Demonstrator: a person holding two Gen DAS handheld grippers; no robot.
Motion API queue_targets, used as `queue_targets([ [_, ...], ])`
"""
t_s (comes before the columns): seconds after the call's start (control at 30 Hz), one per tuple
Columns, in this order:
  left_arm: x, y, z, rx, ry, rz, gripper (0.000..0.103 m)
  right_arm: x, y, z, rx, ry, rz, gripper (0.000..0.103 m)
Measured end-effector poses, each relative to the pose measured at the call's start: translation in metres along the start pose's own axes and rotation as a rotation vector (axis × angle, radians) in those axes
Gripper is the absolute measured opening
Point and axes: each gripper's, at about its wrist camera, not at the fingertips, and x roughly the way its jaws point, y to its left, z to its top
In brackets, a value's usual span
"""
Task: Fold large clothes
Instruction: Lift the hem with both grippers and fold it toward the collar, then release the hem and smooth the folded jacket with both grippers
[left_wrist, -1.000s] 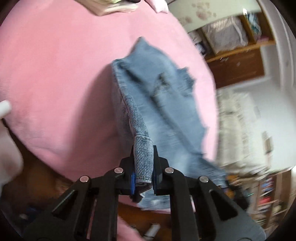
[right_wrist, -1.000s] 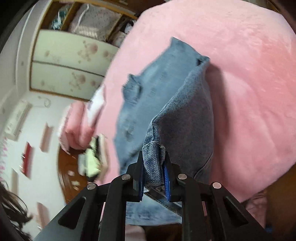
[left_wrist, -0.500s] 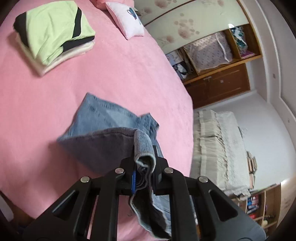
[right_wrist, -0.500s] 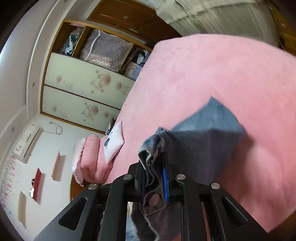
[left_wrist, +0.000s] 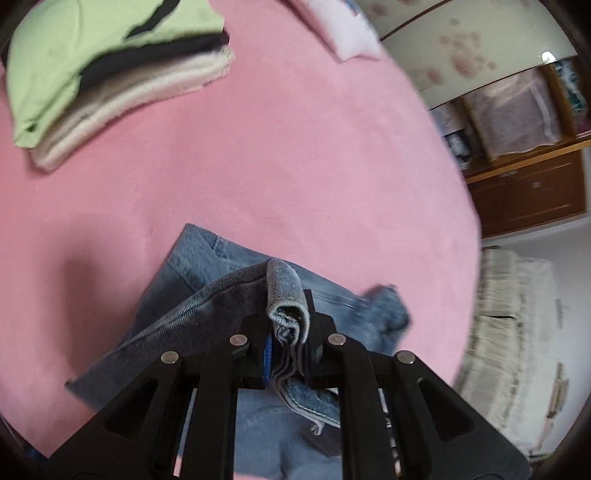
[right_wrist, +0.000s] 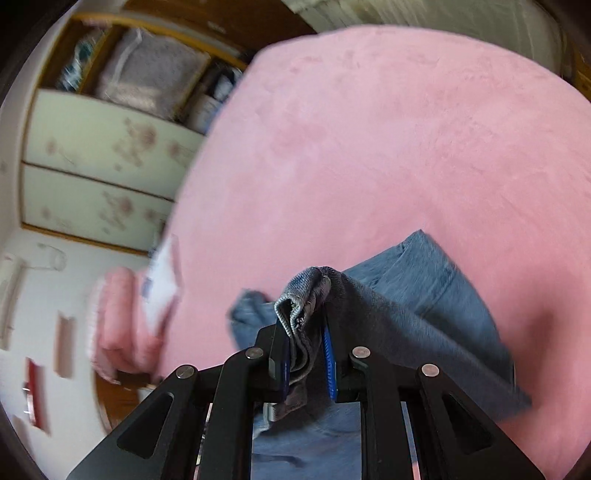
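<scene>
Blue jeans (left_wrist: 207, 295) lie partly folded on the pink bed (left_wrist: 295, 166). My left gripper (left_wrist: 289, 325) is shut on a bunched edge of the denim, lifted above the layer that lies flat. In the right wrist view the same jeans (right_wrist: 424, 295) drape from my right gripper (right_wrist: 306, 332), which is shut on another bunched edge. A frayed leg end (right_wrist: 247, 310) trails to the left of the right gripper. The cloth hanging under both grippers is mostly hidden by the black fingers.
A stack of folded clothes (left_wrist: 110, 74), light green on top, sits at the far left of the bed. A white pillow (left_wrist: 347, 33) lies at the head. A pink bundle (right_wrist: 122, 325) sits beside a pillow (right_wrist: 162, 280). Wardrobe doors (right_wrist: 99, 177) and wooden shelves (left_wrist: 524, 122) stand beyond.
Both grippers swept across the bed holding the denim, carrying the gripped edge over the flat part. The folded stack now looms much larger and closer in the left wrist view.
</scene>
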Motion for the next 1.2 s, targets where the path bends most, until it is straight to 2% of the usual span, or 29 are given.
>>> queue_targets([
  [0.13, 0.045, 0.002, 0.006, -0.011, 0.020, 0.087, 0.010, 0.036, 0.003, 0.015, -0.033, 0.047, -0.084, 0.016],
  [0.17, 0.051, 0.002, 0.005, -0.014, 0.016, 0.094, 0.014, 0.041, 0.003, 0.018, -0.032, 0.056, -0.099, 0.017],
  [0.23, 0.056, 0.001, 0.001, -0.012, 0.003, 0.088, 0.023, 0.046, 0.004, 0.022, -0.037, 0.061, -0.130, 0.022],
  [0.3, 0.054, -0.004, -0.005, 0.021, -0.014, 0.071, 0.045, 0.040, 0.012, 0.024, -0.085, 0.010, -0.155, 0.028],
  [0.37, 0.045, -0.012, -0.014, 0.091, -0.067, 0.086, 0.056, 0.034, 0.017, 0.025, -0.131, -0.043, -0.175, 0.029],
  [0.4, 0.042, -0.017, -0.019, 0.123, -0.087, 0.098, 0.058, 0.033, 0.018, 0.024, -0.151, -0.058, -0.182, 0.029],
  [0.47, 0.039, -0.028, -0.032, 0.203, -0.089, 0.098, 0.058, 0.030, 0.024, 0.019, -0.182, -0.061, -0.173, 0.029],
  [0.57, 0.042, -0.043, -0.058, 0.318, -0.036, 0.062, 0.058, 0.031, 0.034, -0.003, -0.225, -0.032, -0.129, 0.029],
  [0.63, 0.046, -0.049, -0.080, 0.394, 0.013, 0.016, 0.058, 0.033, 0.039, -0.035, -0.274, 0.007, -0.088, 0.029],
  [0.7, 0.056, -0.056, -0.109, 0.480, 0.075, 0.007, 0.057, 0.037, 0.047, -0.065, -0.352, 0.041, -0.079, 0.029],
  [0.73, 0.057, -0.056, -0.118, 0.507, 0.094, 0.009, 0.054, 0.038, 0.053, -0.079, -0.400, 0.057, -0.081, 0.029],
  [0.8, 0.063, -0.058, -0.143, 0.588, 0.144, 0.010, 0.039, 0.038, 0.064, -0.115, -0.511, 0.095, -0.074, 0.029],
  [0.83, 0.066, -0.057, -0.156, 0.620, 0.181, 0.007, 0.037, 0.037, 0.066, -0.139, -0.571, 0.118, -0.062, 0.029],
  [0.87, 0.068, -0.056, -0.165, 0.639, 0.206, 0.008, 0.029, 0.036, 0.070, -0.155, -0.607, 0.136, -0.046, 0.028],
  [0.9, 0.070, -0.054, -0.173, 0.658, 0.227, 0.010, 0.023, 0.038, 0.071, -0.169, -0.628, 0.158, -0.027, 0.023],
  [1.0, 0.075, -0.046, -0.200, 0.722, 0.311, 0.032, 0.023, 0.045, 0.067, -0.225, -0.634, 0.298, 0.023, 0.015],
  [1.07, 0.078, -0.038, -0.212, 0.733, 0.339, 0.058, 0.023, 0.049, 0.059, -0.252, -0.600, 0.386, 0.037, 0.015],
  [1.13, 0.081, -0.028, -0.220, 0.727, 0.370, 0.101, 0.023, 0.049, 0.052, -0.271, -0.603, 0.421, 0.028, 0.014],
  [1.2, 0.088, -0.016, -0.226, 0.713, 0.388, 0.122, 0.023, 0.051, 0.040, -0.276, -0.629, 0.397, 0.012, 0.006],
])
